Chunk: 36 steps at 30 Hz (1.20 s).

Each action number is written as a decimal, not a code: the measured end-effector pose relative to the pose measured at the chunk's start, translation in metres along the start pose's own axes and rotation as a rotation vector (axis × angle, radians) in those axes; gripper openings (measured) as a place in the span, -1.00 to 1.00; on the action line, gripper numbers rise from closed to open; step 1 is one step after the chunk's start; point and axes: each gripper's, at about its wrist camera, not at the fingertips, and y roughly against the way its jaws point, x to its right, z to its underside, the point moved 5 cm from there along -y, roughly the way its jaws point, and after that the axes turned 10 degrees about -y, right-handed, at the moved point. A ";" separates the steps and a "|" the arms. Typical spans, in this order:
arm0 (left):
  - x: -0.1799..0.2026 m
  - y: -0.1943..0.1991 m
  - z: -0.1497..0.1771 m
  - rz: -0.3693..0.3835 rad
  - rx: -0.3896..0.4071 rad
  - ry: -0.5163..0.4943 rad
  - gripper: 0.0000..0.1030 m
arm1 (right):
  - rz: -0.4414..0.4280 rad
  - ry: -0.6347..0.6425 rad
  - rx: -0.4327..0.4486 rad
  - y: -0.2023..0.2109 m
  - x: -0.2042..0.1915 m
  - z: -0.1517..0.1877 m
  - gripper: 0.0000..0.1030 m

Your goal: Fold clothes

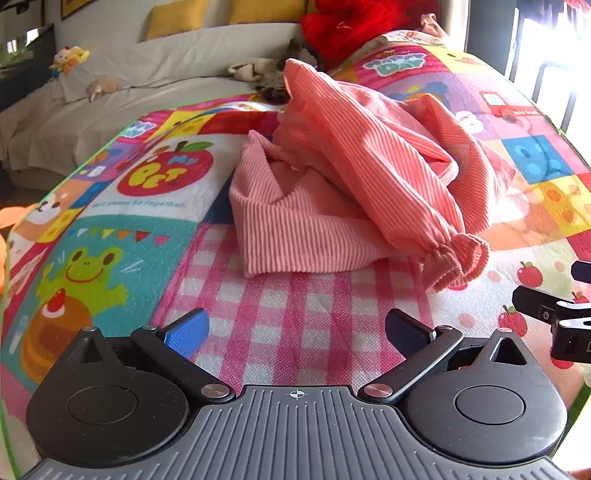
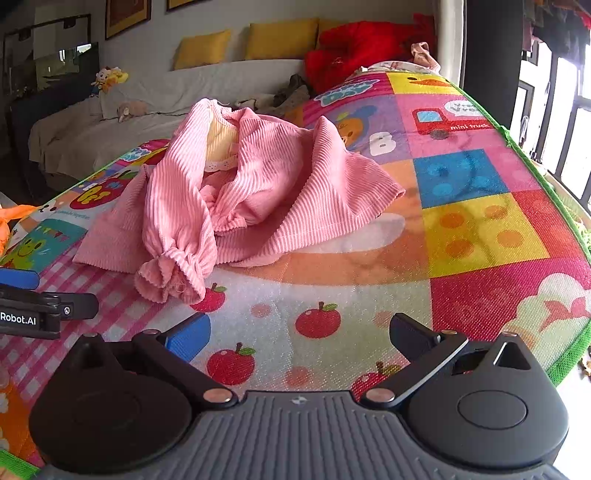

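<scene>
A pink ribbed corduroy garment (image 1: 347,184) lies crumpled in a heap on the colourful play mat (image 1: 155,236). One sleeve with a gathered cuff (image 1: 458,258) points toward me. It also shows in the right wrist view (image 2: 258,184), with its cuff (image 2: 170,277) at the near left and a pale yellow lining (image 2: 221,142) showing. My left gripper (image 1: 295,332) is open and empty, short of the garment's near hem. My right gripper (image 2: 299,336) is open and empty, to the right of the cuff.
The mat (image 2: 472,229) has a green border (image 2: 517,147) at its right edge. A grey sofa (image 1: 155,74) with yellow cushions, soft toys and a red item (image 1: 351,26) stands behind. An orange cloth (image 2: 14,218) lies at the far left.
</scene>
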 end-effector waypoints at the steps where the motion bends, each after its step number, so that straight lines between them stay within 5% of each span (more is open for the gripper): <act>1: 0.000 0.000 0.000 0.001 -0.002 0.000 1.00 | 0.000 0.001 0.002 0.000 0.000 0.000 1.00; 36: 0.001 0.001 0.002 0.014 -0.017 0.005 1.00 | -0.002 -0.008 -0.021 -0.004 -0.002 0.001 1.00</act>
